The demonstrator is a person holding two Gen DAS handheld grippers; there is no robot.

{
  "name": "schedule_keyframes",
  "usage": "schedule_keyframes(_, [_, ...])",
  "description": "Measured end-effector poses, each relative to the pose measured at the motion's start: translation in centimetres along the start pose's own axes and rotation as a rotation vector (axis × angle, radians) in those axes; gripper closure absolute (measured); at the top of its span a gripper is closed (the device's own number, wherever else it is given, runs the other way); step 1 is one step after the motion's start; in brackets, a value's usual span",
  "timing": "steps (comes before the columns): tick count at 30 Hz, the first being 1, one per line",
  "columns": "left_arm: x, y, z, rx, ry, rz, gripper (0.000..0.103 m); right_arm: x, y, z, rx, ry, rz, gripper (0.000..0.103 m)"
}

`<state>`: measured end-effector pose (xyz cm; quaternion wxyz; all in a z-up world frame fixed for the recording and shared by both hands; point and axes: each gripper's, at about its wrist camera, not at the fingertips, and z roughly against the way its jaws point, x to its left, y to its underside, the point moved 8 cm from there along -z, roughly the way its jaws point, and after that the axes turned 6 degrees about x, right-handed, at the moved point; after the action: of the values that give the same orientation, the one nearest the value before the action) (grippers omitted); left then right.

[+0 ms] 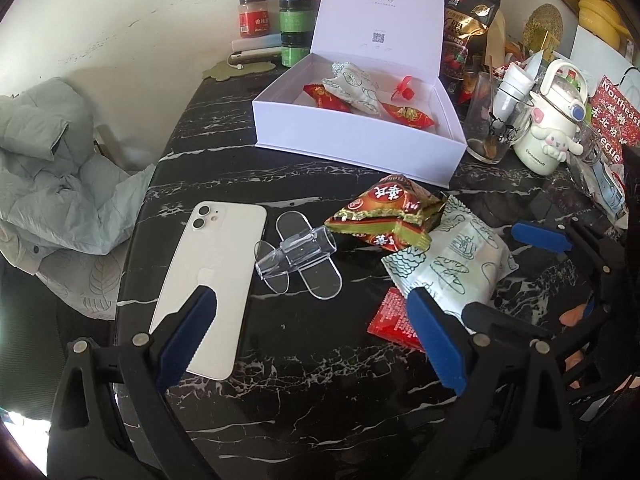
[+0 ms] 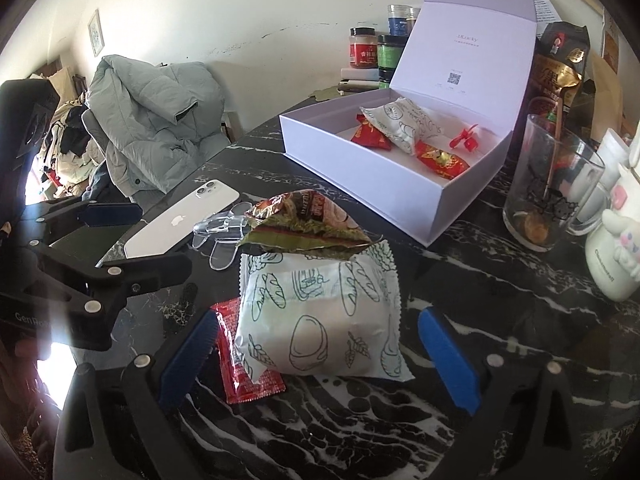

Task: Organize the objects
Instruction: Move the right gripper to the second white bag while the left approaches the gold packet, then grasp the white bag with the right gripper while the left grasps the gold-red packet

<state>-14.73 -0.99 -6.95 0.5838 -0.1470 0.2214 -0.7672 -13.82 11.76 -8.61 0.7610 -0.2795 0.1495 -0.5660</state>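
Note:
An open white box (image 1: 352, 148) (image 2: 372, 188) stands on the black marble table and holds a white snack pack, two red snack packs and a small red fan. In front of it lie a white patterned bread pack (image 1: 452, 260) (image 2: 320, 316), a green-red snack bag (image 1: 392, 216) (image 2: 308, 224), a flat red sachet (image 1: 394, 320) (image 2: 244, 364), a clear plastic stand (image 1: 300, 256) (image 2: 220, 232) and a white phone (image 1: 212, 288) (image 2: 180, 220). My left gripper (image 1: 312, 312) is open above the table, between phone and sachet. My right gripper (image 2: 320, 336) is open, its fingers on either side of the bread pack.
A glass mug (image 1: 490, 128) (image 2: 548, 196) and a white Cinnamoroll bottle (image 1: 548, 124) (image 2: 616, 248) stand right of the box. Jars (image 1: 296, 20) and a dark snack bag (image 1: 468, 32) stand behind it. A grey jacket (image 1: 52, 172) lies on a chair left of the table.

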Motion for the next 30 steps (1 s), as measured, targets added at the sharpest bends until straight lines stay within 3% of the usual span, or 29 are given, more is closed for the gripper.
schedule_keyframes(4, [0.8, 0.4, -0.6, 0.007, -0.005, 0.019, 0.007, 0.1, 0.0, -1.2, 0.017, 0.026, 0.027, 0.002])
schedule_keyframes(15, [0.9, -1.1, -1.0, -0.022, 0.004, -0.017, 0.007, -0.2, -0.2, -4.2, 0.09, -0.036, -0.017, 0.002])
schedule_keyframes(16, [0.7, -1.4, -1.1, -0.023, 0.001, -0.027, 0.007, -0.3, -0.3, -4.1, 0.085, -0.038, -0.019, 0.005])
schedule_keyframes(17, [0.6, -1.6, -1.2, -0.024, 0.0, -0.036, 0.007, -0.4, -0.4, -3.9, 0.075, -0.043, -0.021, 0.016])
schedule_keyframes(20, [-0.1, -2.3, -1.5, -0.027, 0.021, -0.05, 0.007, -1.4, -0.4, -3.3, 0.068, -0.052, -0.065, 0.035])
schedule_keyframes(23, [-1.1, -3.2, -1.7, -0.031, 0.066, -0.057, 0.007, -2.7, 0.3, -2.4, 0.067, -0.069, -0.109, 0.036])
schedule_keyframes(30, [-4.9, -5.5, -2.7, -0.044, 0.132, -0.142, 0.007, -5.7, 2.0, 0.0, 0.047, -0.021, -0.153, 0.036])
